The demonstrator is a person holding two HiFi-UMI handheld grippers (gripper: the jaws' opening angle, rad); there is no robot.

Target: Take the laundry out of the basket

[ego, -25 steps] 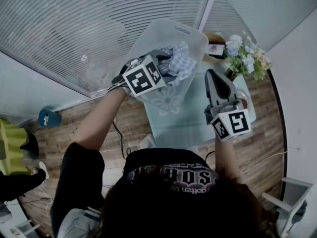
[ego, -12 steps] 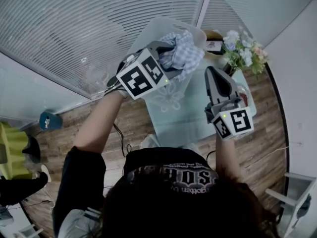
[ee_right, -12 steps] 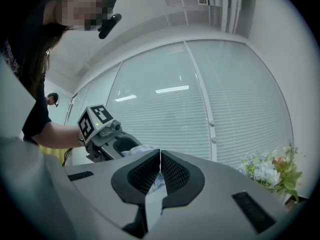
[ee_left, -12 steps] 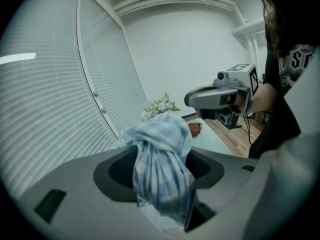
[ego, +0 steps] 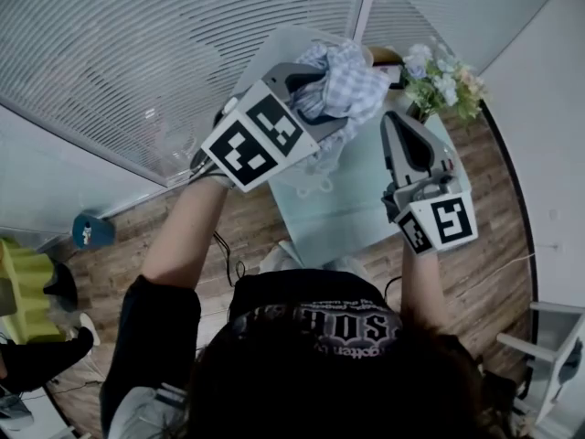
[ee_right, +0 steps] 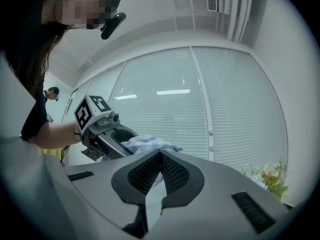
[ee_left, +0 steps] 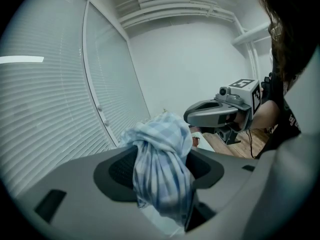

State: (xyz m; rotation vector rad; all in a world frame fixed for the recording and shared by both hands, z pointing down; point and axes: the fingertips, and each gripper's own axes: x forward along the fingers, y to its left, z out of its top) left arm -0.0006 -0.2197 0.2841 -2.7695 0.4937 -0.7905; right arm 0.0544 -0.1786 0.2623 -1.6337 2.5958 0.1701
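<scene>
Head view: judged mid-removal, with one garment being taken out of the basket (ego: 311, 179). Gripped the blue checked cloth (ego: 352, 85) in the left gripper (ego: 315, 94), at one o'clock above the basket wall. Held the right gripper (ego: 402, 131) at four o'clock from the cloth, apart from it.

Left gripper view: pinched the cloth between both pads (ee_left: 120, 171), bundled toward twelve o'clock and trailing toward six.

Right gripper view: pressed the jaws together on nothing, with the cloth at eleven o'clock beyond the tips. Next, probably: needed to carry the cloth clear of the rim and onto the table (ego: 366, 213), watching the hanging tail.
</scene>
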